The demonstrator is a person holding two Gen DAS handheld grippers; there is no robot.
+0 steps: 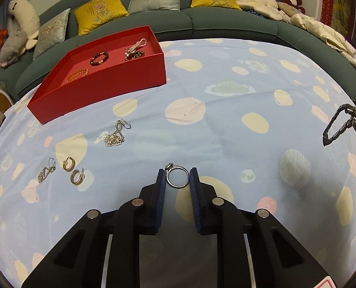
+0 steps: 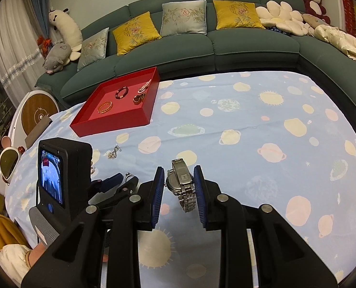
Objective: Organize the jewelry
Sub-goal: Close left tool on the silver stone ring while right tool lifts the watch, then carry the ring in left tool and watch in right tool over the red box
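Observation:
My left gripper (image 1: 177, 176) is shut on a silver ring (image 1: 176, 176) with a stone, held between the blue pads just above the cloth. My right gripper (image 2: 179, 180) is shut on a steel wristwatch (image 2: 181, 184), its band hanging down; the watch also shows at the right edge of the left wrist view (image 1: 341, 124). The red tray (image 1: 120, 84) at the far left holds a gold bracelet (image 1: 77, 75), a dark bead bracelet (image 1: 99, 58), a pearl string (image 1: 137, 45) and a brown piece. The tray shows in the right wrist view too (image 2: 110, 122).
Loose earrings lie on the planet-print blue cloth (image 1: 226, 124): a flower drop earring (image 1: 114, 137), two gold hoops (image 1: 72, 170), a silver drop earring (image 1: 44, 172). A teal sofa (image 1: 202, 21) with cushions stands behind the table. The left gripper's body (image 2: 62, 170) is at my right gripper's left.

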